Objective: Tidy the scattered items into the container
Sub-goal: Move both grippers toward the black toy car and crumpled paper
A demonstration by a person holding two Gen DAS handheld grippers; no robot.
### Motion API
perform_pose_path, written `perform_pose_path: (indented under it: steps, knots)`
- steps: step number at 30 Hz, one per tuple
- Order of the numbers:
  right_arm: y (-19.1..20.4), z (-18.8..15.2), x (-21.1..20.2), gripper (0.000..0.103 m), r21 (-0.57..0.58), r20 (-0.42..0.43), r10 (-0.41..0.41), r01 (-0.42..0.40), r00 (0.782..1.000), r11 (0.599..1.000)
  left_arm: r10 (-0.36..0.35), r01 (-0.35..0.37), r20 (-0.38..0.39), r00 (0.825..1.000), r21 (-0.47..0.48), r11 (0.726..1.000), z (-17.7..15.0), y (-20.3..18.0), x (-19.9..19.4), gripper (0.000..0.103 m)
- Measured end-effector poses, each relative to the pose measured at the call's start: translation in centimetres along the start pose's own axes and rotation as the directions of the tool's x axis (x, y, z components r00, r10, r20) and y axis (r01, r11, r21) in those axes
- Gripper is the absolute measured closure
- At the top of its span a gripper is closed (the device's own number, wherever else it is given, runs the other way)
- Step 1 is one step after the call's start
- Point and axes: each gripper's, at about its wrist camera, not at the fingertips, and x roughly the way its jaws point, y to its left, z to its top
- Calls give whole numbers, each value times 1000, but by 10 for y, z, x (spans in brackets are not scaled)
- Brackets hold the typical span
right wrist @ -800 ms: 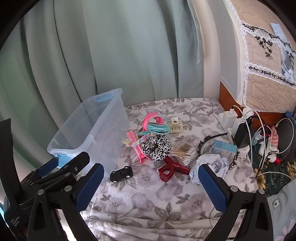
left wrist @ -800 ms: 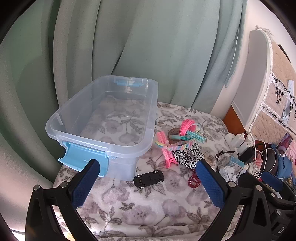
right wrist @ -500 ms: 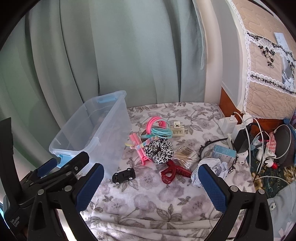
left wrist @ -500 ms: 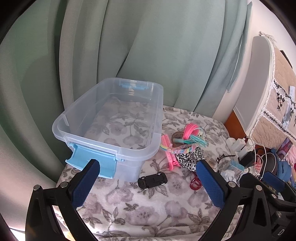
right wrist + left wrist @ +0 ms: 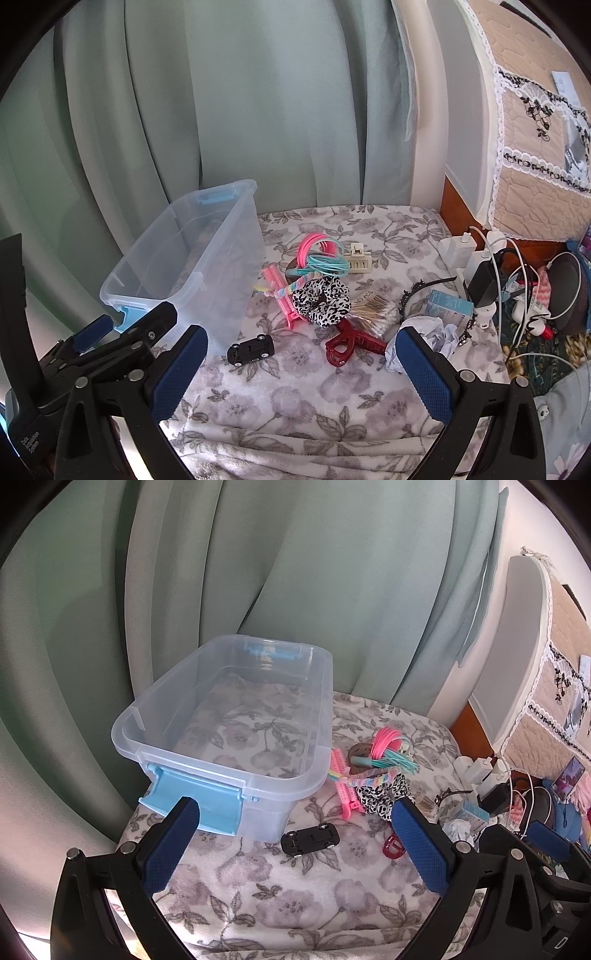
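Two hand-held grippers (image 5: pixel 295 842) (image 5: pixel 301 365) agape above black toy car (image 5: pixel 251 349).

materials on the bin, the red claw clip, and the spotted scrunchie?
Bin: clear, glossy plastic; the floral blanket shows through it. Red claw clip: translucent hard plastic, probably, with shiny highlights. Spotted scrunchie: soft gathered fabric, matte, ruffled folds.
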Motion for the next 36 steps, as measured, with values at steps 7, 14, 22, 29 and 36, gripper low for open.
perform_pose_path:
  steps: [7, 14, 22, 29, 36]
  knots:
    - [-12, -8, 7, 0, 18, -13, -2, 2, 1000, 1000, -35, 36, -39, 999, 29, 999, -6, -7, 15, 0]
    - [-49, -26, 13, 0, 88, -26, 1, 1, 1000, 996, -155, 164, -105, 982, 80, 983, -20, -32, 38, 0]
    - [-83, -46, 31, 0, 144, -94, 6, 8, 996, 990, -166, 203, -209, 964, 169, 965, -38, -57, 73, 0]
    - [-112, -58, 53, 0, 227, -138, -6, 38, 990, 973, -65, 146, -309, 949, 248, 958, -55, -56, 109, 0]
    - [-133, -69, 79, 0, 282, -201, -2, 60, 980, 957, 29, 65, -384, 923, 230, 971, -66, -53, 140, 0]
